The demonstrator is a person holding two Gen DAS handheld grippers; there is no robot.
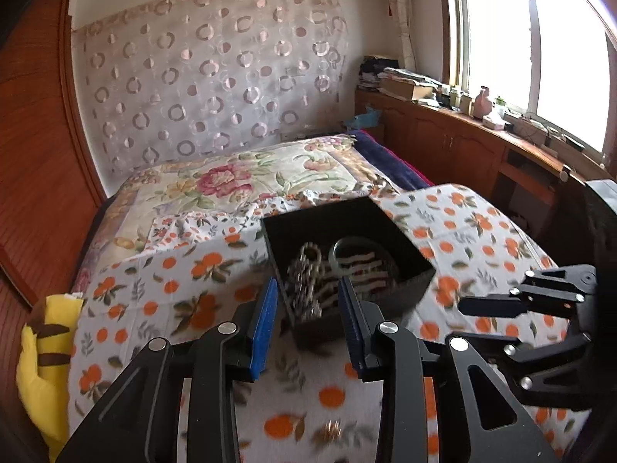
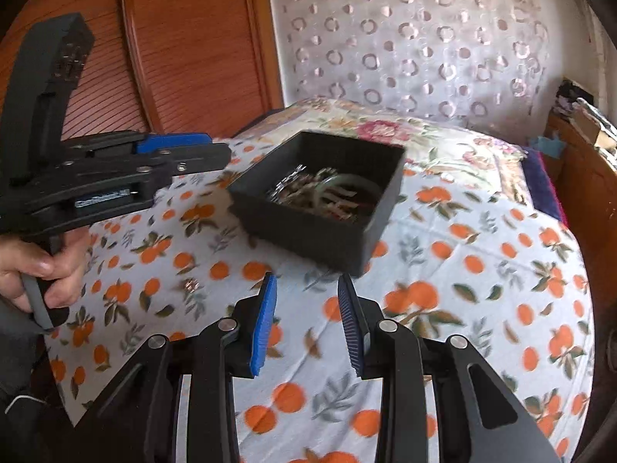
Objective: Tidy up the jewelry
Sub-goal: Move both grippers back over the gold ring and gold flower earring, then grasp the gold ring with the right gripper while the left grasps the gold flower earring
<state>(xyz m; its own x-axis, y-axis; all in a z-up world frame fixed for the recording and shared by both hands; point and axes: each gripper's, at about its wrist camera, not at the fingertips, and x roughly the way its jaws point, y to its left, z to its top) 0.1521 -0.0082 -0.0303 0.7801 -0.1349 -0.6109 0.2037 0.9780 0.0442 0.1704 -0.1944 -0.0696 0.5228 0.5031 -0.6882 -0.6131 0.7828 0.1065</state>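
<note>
A black open box [image 1: 405,293] stands on the orange-print cloth [image 1: 154,308]. Inside lie silver chains [image 1: 304,270] and a pale green bangle [image 1: 347,250]. My left gripper [image 1: 308,281] hovers open just in front of the box's near corner, nothing between its blue pads. A small gold piece [image 1: 331,430] lies on the cloth below it. In the right wrist view, the box [image 2: 308,235] sits ahead of my right gripper [image 2: 307,277], which is open and empty. The gold piece [image 2: 191,284] lies to its left. A hand [image 2: 38,270] holds the left gripper [image 2: 216,148].
The cloth covers a raised surface at the foot of a bed with a floral quilt [image 1: 231,181]. A yellow plush [image 1: 42,366] lies at the left edge. Wooden wardrobe doors [image 2: 173,58] stand on the left; a cluttered wooden cabinet [image 1: 462,135] runs under the window.
</note>
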